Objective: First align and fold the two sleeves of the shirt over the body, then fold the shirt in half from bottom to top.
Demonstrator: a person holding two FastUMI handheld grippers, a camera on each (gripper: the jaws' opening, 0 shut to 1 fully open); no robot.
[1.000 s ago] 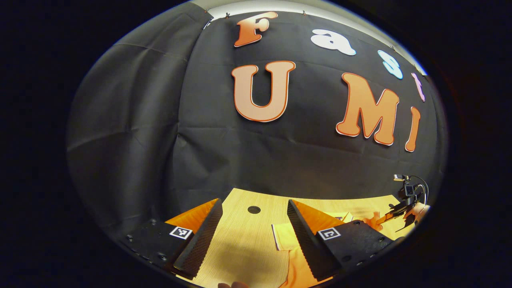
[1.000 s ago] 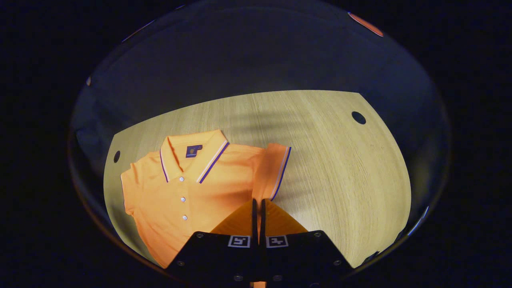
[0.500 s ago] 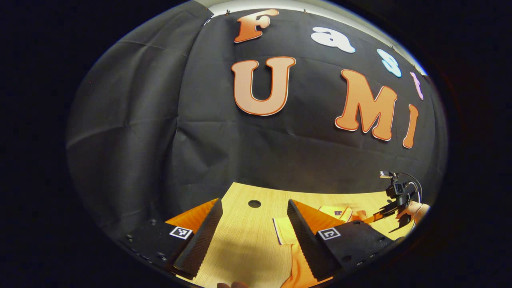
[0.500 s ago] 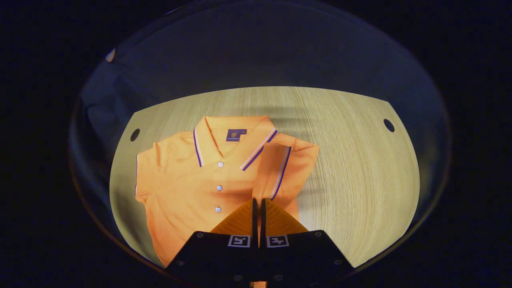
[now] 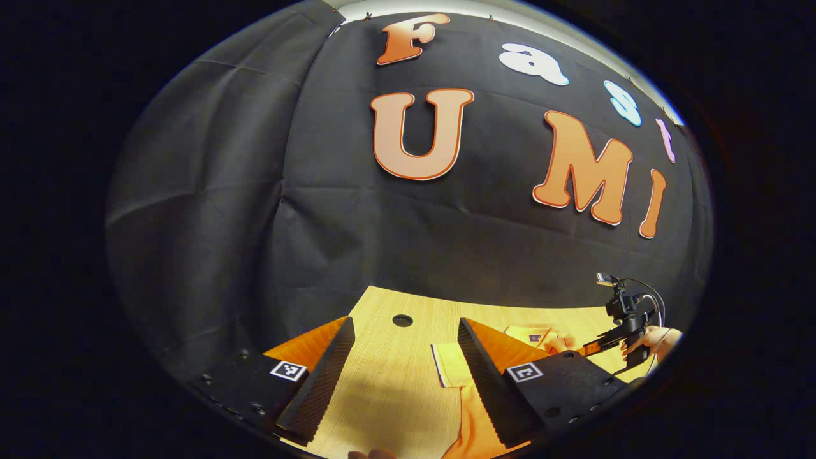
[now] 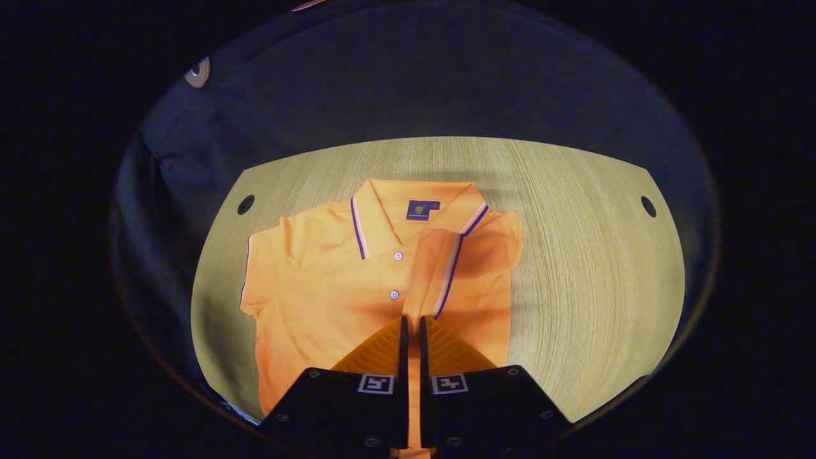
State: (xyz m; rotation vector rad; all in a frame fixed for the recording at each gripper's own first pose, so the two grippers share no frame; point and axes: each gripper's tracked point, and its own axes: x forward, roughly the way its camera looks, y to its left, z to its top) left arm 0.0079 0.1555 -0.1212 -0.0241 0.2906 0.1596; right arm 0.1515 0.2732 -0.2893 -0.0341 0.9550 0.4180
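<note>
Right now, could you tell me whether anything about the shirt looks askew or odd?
Nothing stands out. The orange shirt lies flat on the table, and the right gripper, shut on its sleeve, holds it over the body.

No legible text on the shirt [image 6: 331,287] neck label.

Left gripper [image 5: 400,347]: black body w/ screws, square b/w markers.
</note>
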